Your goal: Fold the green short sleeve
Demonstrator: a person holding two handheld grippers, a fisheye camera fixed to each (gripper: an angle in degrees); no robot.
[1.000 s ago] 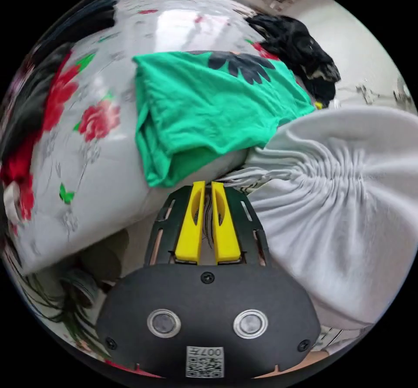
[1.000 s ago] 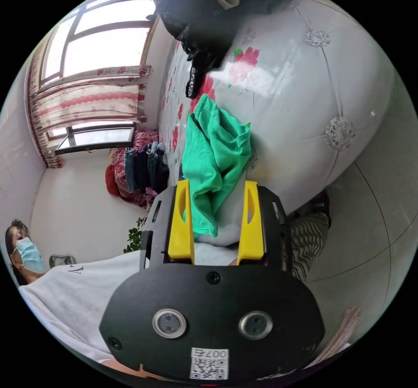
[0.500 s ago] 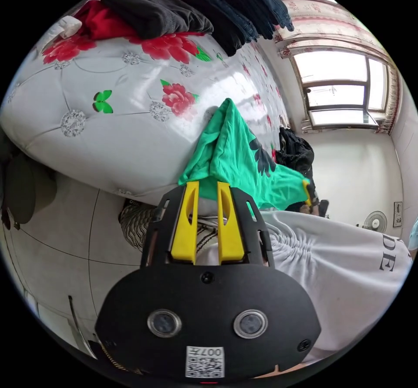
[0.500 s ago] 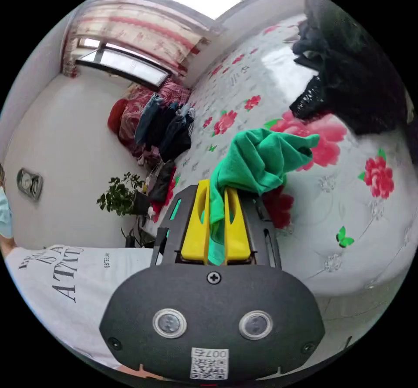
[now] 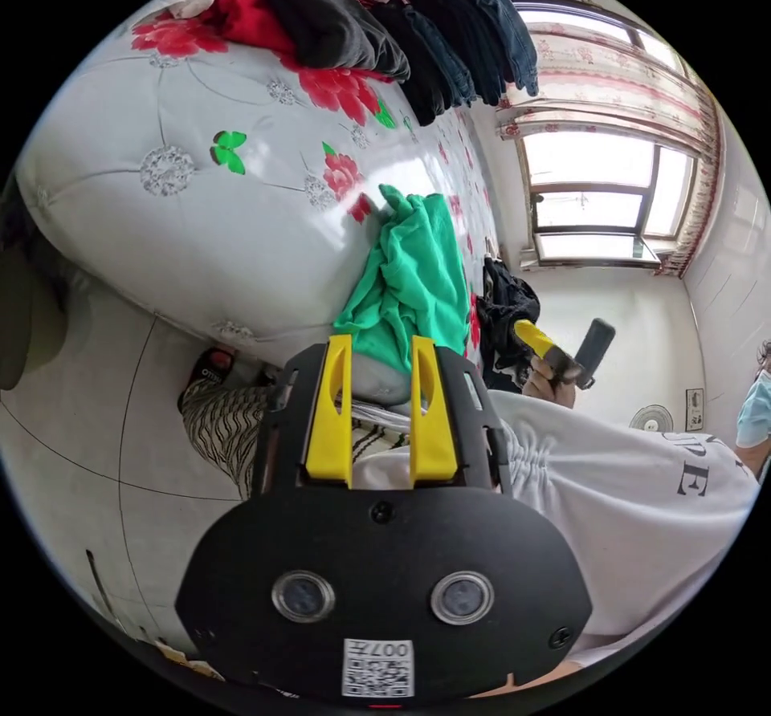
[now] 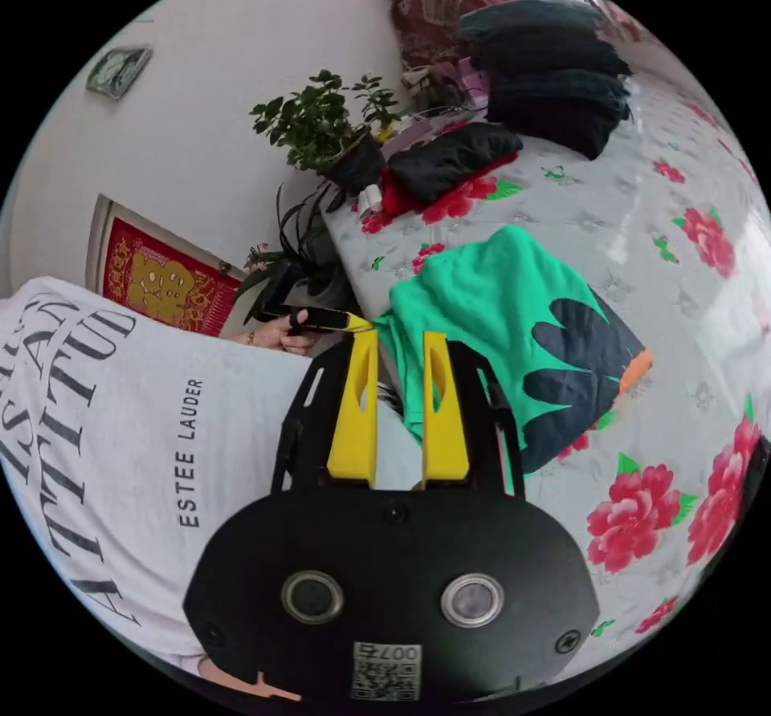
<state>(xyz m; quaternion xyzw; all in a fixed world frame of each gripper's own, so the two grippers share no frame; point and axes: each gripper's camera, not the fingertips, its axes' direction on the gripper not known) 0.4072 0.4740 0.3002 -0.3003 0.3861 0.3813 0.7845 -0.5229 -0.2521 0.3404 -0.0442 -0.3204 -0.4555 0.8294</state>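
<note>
Green short sleeve (image 6: 514,323) folded on bed (image 6: 683,186), just beyond both empty, parted claws (image 5: 382,347) (image 6: 399,343).

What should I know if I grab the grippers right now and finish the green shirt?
Left gripper: open, holding nothing, at the near edge of the bed, just short of the shirt.
Right gripper: jaws a little apart, nothing between them, beside the shirt's near edge.
Green short sleeve: lying on the flowered bed in a folded bundle, black flower print facing up, one end hanging over the edge.
Done: it looks folded over, though rumpled.
Left: probably tidy the edges, pull it fully onto the bed, and perhaps one more fold.
</note>
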